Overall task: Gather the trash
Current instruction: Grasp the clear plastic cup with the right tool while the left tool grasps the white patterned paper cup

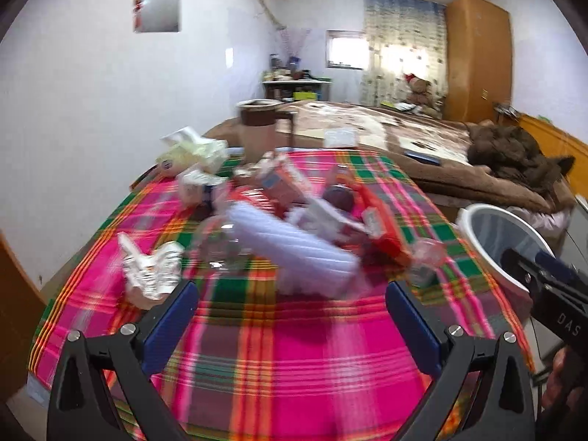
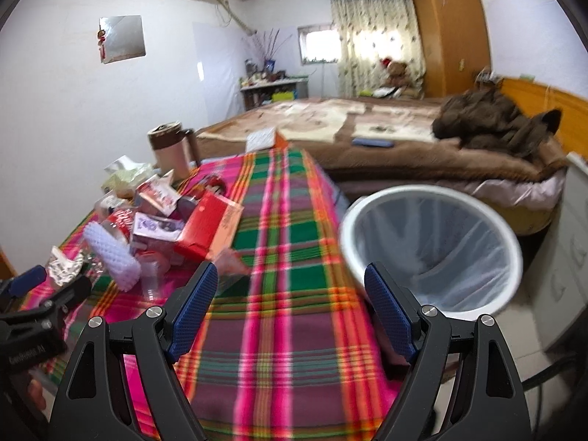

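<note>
Left wrist view: the left gripper [image 1: 292, 316] hangs over a plaid cloth [image 1: 279, 360] with its jaws spread wide and nothing between them. Dead ahead of the jaws, just past the tips, lies a white foam net sleeve [image 1: 294, 246], the nearest piece of a trash pile [image 1: 279, 213] that spreads beyond it. Ahead and left of the left jaw sits a crumpled foil wrapper [image 1: 149, 270]; ahead and right of the right jaw, a red carton [image 1: 386, 231] and a clear plastic cup [image 1: 426, 257], blurred. A lined white bin [image 1: 503, 242] stands far to the right, off the table edge.

The sleeve looks very light and soft; it would likely crush flat, so a pinch across its middle should hold. The foil is light and springy, best taken at a bunched fold.

Right wrist view: the right gripper [image 2: 290, 305] is likewise spread wide and empty, above bare cloth [image 2: 279, 349]. The bin [image 2: 433, 246] sits just ahead of the right jaw, its mouth open and its liner apparently empty. The pile [image 2: 165, 220] lies ahead and well left of the left jaw, the sleeve [image 2: 110, 253] and carton [image 2: 205, 228] among it. The carton appears stiff but thin-walled and probably empty: a grip on an open flap or edge should serve. The cup may slip or buckle if squeezed hard.
</note>
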Demonstrator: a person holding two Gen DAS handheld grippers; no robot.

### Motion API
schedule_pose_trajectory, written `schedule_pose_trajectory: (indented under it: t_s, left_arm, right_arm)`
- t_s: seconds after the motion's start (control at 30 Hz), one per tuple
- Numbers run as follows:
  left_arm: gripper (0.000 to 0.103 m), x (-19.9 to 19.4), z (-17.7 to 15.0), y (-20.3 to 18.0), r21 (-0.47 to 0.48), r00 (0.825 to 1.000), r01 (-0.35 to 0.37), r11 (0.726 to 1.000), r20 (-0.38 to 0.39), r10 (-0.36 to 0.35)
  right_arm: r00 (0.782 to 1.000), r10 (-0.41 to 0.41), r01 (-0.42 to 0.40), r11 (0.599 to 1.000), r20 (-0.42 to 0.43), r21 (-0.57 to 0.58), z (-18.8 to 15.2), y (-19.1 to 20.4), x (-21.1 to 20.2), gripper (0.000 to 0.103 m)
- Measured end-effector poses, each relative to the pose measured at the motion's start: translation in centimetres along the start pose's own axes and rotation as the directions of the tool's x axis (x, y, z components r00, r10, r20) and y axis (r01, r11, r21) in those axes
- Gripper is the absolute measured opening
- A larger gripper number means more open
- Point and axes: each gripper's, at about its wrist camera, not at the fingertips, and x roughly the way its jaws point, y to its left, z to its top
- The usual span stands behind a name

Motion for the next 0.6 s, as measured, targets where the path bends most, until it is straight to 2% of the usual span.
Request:
schedule_pose_trajectory:
  t_s: [0.2, 0.37, 0.5, 0.57, 0.6]
  left_arm:
    - [0.103, 1.3, -0.1, 4.6, -0.071, 0.998, -0.047, 0.996, -0.037, 0.045]
    - [0.103, 2.5, -0.6, 9.0, -0.182, 0.996, -0.057, 0.982, -0.082, 0.042]
    - [0.102, 3.6, -0.8, 11.3, -0.219, 0.992, -0.085, 0.972, -0.114, 0.061]
    - [0.098, 4.4, -0.9, 12.3, -0.254, 0.990, -0.077, 0.964, -0.137, 0.043]
    - [0.094, 4.8, -0.9, 12.7, -0.277, 0.988, -0.078, 0.958, -0.149, 0.037]
  right_arm:
    - [0.998, 0.039, -0.039, 0.999, -0.055, 0.001, -0.2, 1.1, 2.0, 0.084]
    - [0.991, 0.084, -0.084, 0.996, -0.106, -0.002, -0.3, 2.2, 3.9, 0.083]
    - [0.985, 0.094, -0.093, 0.996, -0.143, 0.014, -0.5, 2.9, 5.2, 0.079]
    - [0.982, 0.089, -0.087, 0.996, -0.165, 0.021, -0.6, 3.0, 5.9, 0.077]
    - [0.981, 0.088, -0.085, 0.996, -0.173, 0.026, -0.5, 3.2, 6.2, 0.069]
